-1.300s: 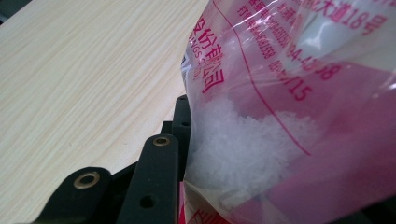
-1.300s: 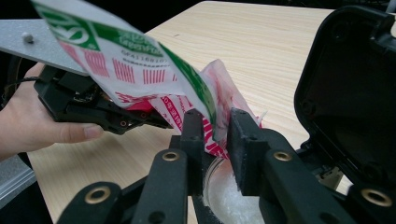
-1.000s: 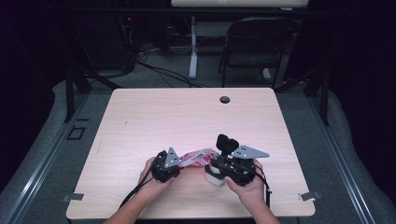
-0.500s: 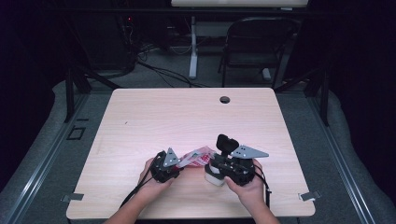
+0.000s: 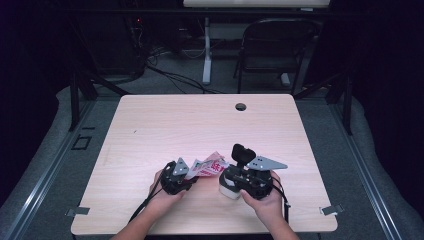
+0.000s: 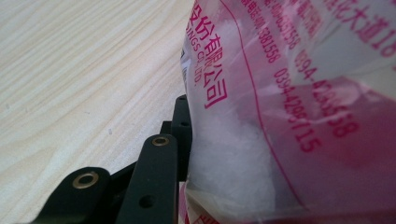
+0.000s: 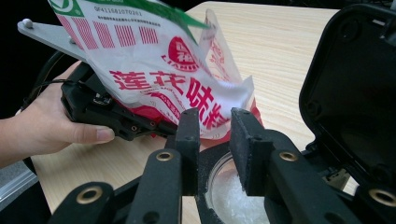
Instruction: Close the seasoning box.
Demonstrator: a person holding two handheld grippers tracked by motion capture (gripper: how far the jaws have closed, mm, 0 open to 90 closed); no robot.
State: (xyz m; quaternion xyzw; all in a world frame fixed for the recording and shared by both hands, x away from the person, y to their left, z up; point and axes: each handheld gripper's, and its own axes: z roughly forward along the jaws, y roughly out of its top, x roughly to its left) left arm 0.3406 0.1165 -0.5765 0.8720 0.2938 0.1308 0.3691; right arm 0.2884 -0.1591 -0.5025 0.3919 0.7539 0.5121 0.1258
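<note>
Pouring looks to be the work in hand, and it turns on how the bag's open end lies over the jar. Taking the jar (image 5: 231, 186) as the landmark and going left to right: the left gripper (image 5: 176, 176) sits to the jar's left, its jaws clamped on the lower end of the seasoning bag (image 5: 207, 166), with one black jaw pressed flat against the plastic in the left gripper view, where white crystals (image 6: 233, 154) show through the film. The bag's long axis runs from that grip rightward toward the jar; in the right gripper view its torn end (image 7: 233, 100) hangs just above and behind the jar's mouth (image 7: 229, 191), which already holds white grains. The right gripper (image 7: 212, 126) is at the jar itself, nearer to it than the left, jaws parted a little with nothing between them; the flipped-up black lid (image 7: 355, 84) stands at the jar's right.
</note>
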